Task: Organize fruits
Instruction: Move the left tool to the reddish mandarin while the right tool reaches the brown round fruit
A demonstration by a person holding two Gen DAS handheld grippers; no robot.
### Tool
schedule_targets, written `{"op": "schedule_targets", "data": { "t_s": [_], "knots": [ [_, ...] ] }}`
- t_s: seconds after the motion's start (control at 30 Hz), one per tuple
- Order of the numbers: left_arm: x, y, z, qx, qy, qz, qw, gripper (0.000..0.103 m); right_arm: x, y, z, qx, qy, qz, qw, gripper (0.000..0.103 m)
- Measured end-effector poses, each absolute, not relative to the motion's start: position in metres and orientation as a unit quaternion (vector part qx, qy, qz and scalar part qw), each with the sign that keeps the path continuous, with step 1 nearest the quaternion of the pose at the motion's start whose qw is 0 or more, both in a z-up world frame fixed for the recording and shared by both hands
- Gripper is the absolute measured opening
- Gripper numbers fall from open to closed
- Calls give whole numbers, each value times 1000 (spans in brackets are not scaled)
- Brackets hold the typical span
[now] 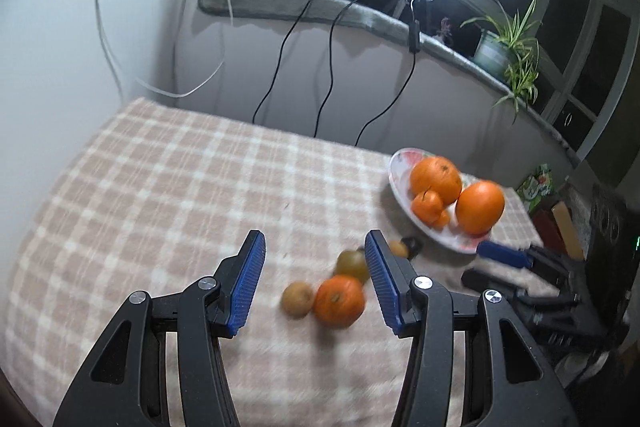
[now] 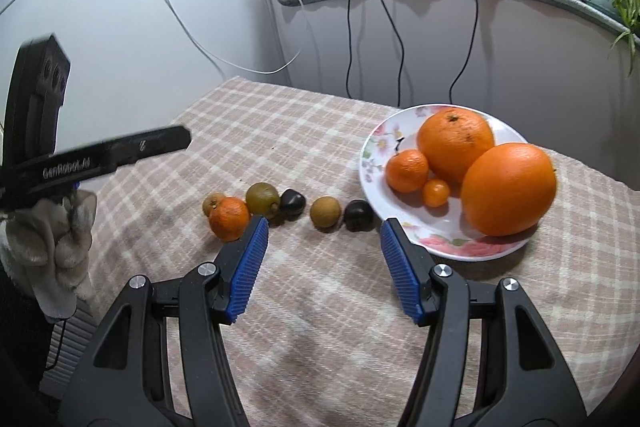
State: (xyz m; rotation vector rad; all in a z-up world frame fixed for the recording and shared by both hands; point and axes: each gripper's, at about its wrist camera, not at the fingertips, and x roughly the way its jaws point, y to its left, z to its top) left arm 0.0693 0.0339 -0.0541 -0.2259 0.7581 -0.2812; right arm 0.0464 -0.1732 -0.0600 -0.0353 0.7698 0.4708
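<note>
Your bench (image 2: 320, 131) wears a checked cloth, and the plate (image 2: 370, 163) on it is the landmark. On the plate sit two big oranges (image 2: 508, 187), touching each other, with a mandarin (image 2: 406, 171) and a tiny orange fruit (image 2: 436, 193) against their left side. Left of the plate, a row of loose fruit lies on the cloth: a dark fruit (image 2: 358, 214) nearest the rim, then a tan one (image 2: 326, 211), another dark one (image 2: 292, 202), a green-brown one (image 2: 262, 199), a second mandarin (image 2: 229, 219) and a small tan fruit (image 2: 212, 203) farthest off. Your right tool (image 2: 324, 227) is spread wide and empty, just short of the row beside the plate. Your left tool (image 1: 314, 247) is also wide and empty, over the row's far end from the plate.
</note>
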Motion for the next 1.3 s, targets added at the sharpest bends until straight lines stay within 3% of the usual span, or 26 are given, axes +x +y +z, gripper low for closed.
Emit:
{"op": "schedule_targets", "data": {
  "t_s": [0.2, 0.53, 0.77, 0.83, 1.3],
  "knots": [
    [52, 41, -72, -108, 389, -137, 904, 51, 49, -165, -66, -10, 384, 245, 890, 61],
    [37, 8, -78, -38, 389, -163, 906, 49, 59, -157, -83, 1, 413, 246, 877, 44],
    [44, -11, -85, 7, 388, -174, 905, 48, 73, -151, -89, 8, 421, 226, 879, 42],
    [47, -13, -88, 14, 389, -174, 904, 48, 78, -148, -90, 5, 420, 221, 880, 37],
    [58, -22, -98, 44, 388, -179, 903, 48, 97, -129, -99, -52, 418, 179, 889, 34]
  ]
}}
